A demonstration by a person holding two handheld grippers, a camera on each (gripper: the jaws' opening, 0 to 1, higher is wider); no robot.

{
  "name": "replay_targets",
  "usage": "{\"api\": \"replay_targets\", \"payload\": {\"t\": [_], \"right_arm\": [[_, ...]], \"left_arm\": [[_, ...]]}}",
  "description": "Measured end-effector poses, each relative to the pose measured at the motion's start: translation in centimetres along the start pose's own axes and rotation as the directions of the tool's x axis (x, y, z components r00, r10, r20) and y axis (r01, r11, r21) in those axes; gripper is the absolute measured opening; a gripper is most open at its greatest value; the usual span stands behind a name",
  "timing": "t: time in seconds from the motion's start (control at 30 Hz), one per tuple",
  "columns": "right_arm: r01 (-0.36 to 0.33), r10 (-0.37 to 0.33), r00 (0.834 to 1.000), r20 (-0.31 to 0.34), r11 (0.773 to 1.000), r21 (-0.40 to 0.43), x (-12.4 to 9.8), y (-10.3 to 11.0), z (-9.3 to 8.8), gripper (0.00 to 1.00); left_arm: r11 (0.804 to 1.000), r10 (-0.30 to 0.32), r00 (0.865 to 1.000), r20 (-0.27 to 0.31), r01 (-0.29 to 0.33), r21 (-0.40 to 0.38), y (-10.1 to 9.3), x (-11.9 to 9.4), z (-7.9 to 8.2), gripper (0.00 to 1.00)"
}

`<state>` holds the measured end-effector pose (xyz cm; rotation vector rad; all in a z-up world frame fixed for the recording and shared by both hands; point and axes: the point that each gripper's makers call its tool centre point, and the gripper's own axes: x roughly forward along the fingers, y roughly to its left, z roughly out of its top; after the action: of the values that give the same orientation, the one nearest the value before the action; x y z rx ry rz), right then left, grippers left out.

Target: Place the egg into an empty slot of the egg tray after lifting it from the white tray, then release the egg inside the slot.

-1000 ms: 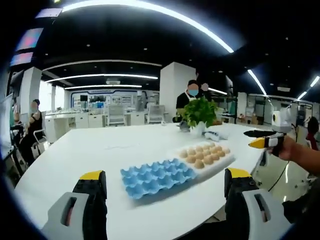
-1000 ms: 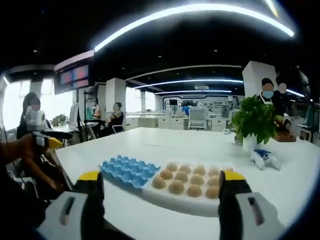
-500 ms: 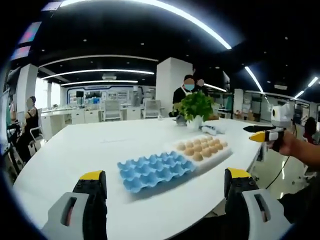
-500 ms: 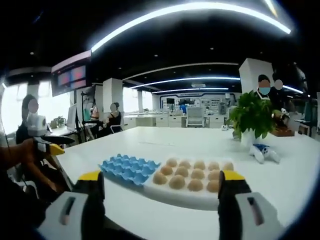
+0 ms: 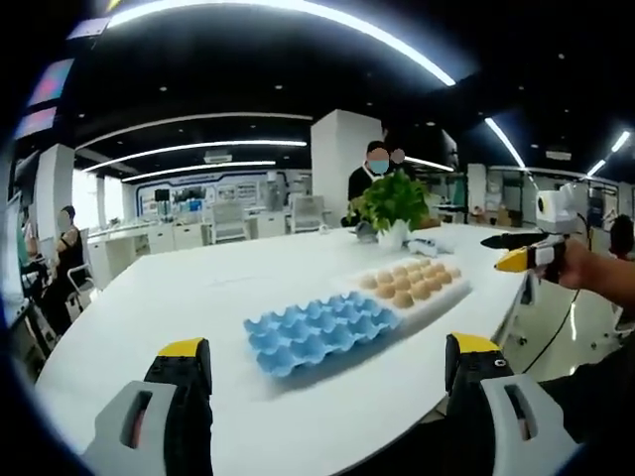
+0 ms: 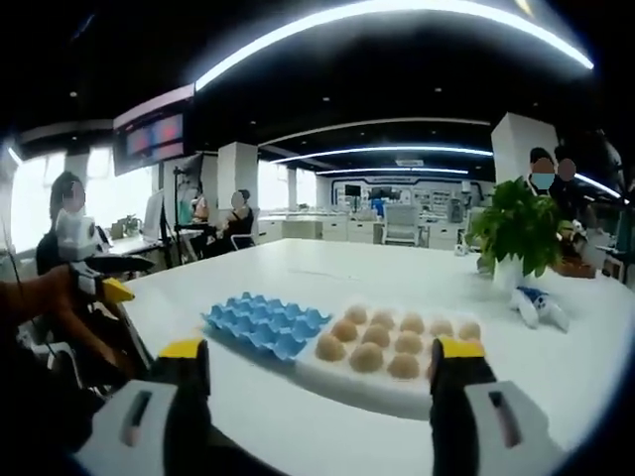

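A blue egg tray [image 5: 319,332] lies at the centre of the left gripper view on a broad white bench [image 5: 179,297], every one of its slots bare. Touching its right end is a white tray [image 5: 422,297] that carries rows of brown eggs [image 5: 415,280]. The left tool [image 5: 327,359] hangs low in the frame, its two yellow-tipped jaws spread wide with nothing between them, short of the bench edge and apart from both trays. At the right edge of that view the right tool [image 5: 516,256] comes in, gripped by a hand [image 5: 585,270], pointing left above the bench corner and well apart from the eggs.

In the right gripper view the egg tray [image 6: 262,322] sits left of centre and the white tray [image 6: 397,382] beside it to the right, the eggs [image 6: 397,335] lying in their rows on it. The right tool [image 6: 316,359] stands low in the frame with its jaws wide and empty, the trays lying between them farther off. The left tool [image 6: 107,283] shows at the left edge, held by a hand [image 6: 45,297]. A potted plant [image 6: 518,236] stands at the right of the bench, a small white and blue toy [image 6: 536,305] near its pot. People sit at desks in the office behind.
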<state>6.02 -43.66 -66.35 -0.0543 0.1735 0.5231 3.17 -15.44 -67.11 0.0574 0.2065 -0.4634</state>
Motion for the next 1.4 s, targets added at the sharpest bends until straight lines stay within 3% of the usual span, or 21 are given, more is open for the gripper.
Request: {"api": "replay_targets", "payload": {"t": [0.23,0.37,0.4,0.63,0.77,0.9,0.93,1.03,1.07,1.13,1.2,1.3,1.37,1.4], "right_arm": [[-0.023,0.023,0.999,-0.024,1.000,-0.019,2.4,-0.4,0.1,0.86],[-0.067,0.064,0.994,-0.092,0.997,-0.039,4.0,-0.2,-0.7,0.78],[-0.082,0.075,0.989,-0.127,0.995,-0.048,4.7,-0.2,-1.2,0.76],[-0.133,0.120,0.972,-0.200,0.990,-0.051,7.8,-0.6,-2.0,0.58],[-0.165,0.133,0.957,-0.259,0.981,-0.106,9.6,-1.2,-2.3,0.46],[-0.263,0.227,0.914,-0.337,0.963,-0.063,11.7,-0.7,-3.3,0.33],[-0.295,0.241,0.901,-0.360,0.950,-0.103,12.5,-0.7,-3.6,0.33],[-0.326,0.236,0.864,-0.444,0.935,-0.137,13.8,-1.2,-4.8,0.32],[-0.345,0.243,0.842,-0.482,0.929,-0.134,14.2,-1.2,-5.3,0.32],[-0.379,0.243,0.813,-0.529,0.910,-0.166,14.7,-1.2,-6.1,0.31],[-0.387,0.237,0.802,-0.548,0.906,-0.175,14.9,-1.2,-6.5,0.30],[-0.432,0.263,0.769,-0.583,0.886,-0.170,15.7,-0.7,-7.6,0.26],[-0.435,0.264,0.756,-0.598,0.886,-0.158,16.0,-0.6,-8.0,0.25],[-0.446,0.271,0.739,-0.617,0.883,-0.147,16.0,-0.5,-8.6,0.25]], "left_arm": [[1.000,-0.011,1.000,0.006,0.011,-0.003,0.5,-0.1,0.0,1.00],[1.000,-0.012,1.000,0.001,0.012,0.002,0.3,-0.1,-0.2,1.00],[1.000,-0.013,1.000,-0.005,0.013,0.002,0.2,-0.2,-0.3,1.00],[1.000,-0.010,1.000,-0.008,0.010,0.007,0.2,-0.7,-0.3,1.00],[1.000,-0.011,1.000,-0.009,0.011,0.012,0.4,-1.0,-0.1,1.00],[1.000,-0.018,1.000,-0.010,0.018,-0.001,0.3,-1.0,-0.1,1.00],[1.000,-0.022,1.000,-0.012,0.022,0.002,0.2,-1.0,-0.2,1.00],[1.000,-0.027,0.999,-0.021,0.027,0.008,0.0,-1.0,-0.3,1.00],[1.000,-0.028,1.000,-0.014,0.028,0.007,-0.1,-1.1,-0.1,1.00],[0.999,-0.033,0.999,-0.010,0.033,0.000,-0.2,-1.0,0.0,1.00],[0.999,-0.034,0.999,-0.008,0.034,0.001,-0.3,-1.0,0.1,1.00],[0.999,-0.032,0.999,-0.014,0.032,0.006,-0.5,-1.0,0.3,1.00],[0.999,-0.032,0.999,-0.015,0.032,0.009,-0.4,-1.1,0.3,1.00],[0.999,-0.031,0.999,-0.016,0.032,0.008,-0.4,-1.2,0.3,1.00]]}}
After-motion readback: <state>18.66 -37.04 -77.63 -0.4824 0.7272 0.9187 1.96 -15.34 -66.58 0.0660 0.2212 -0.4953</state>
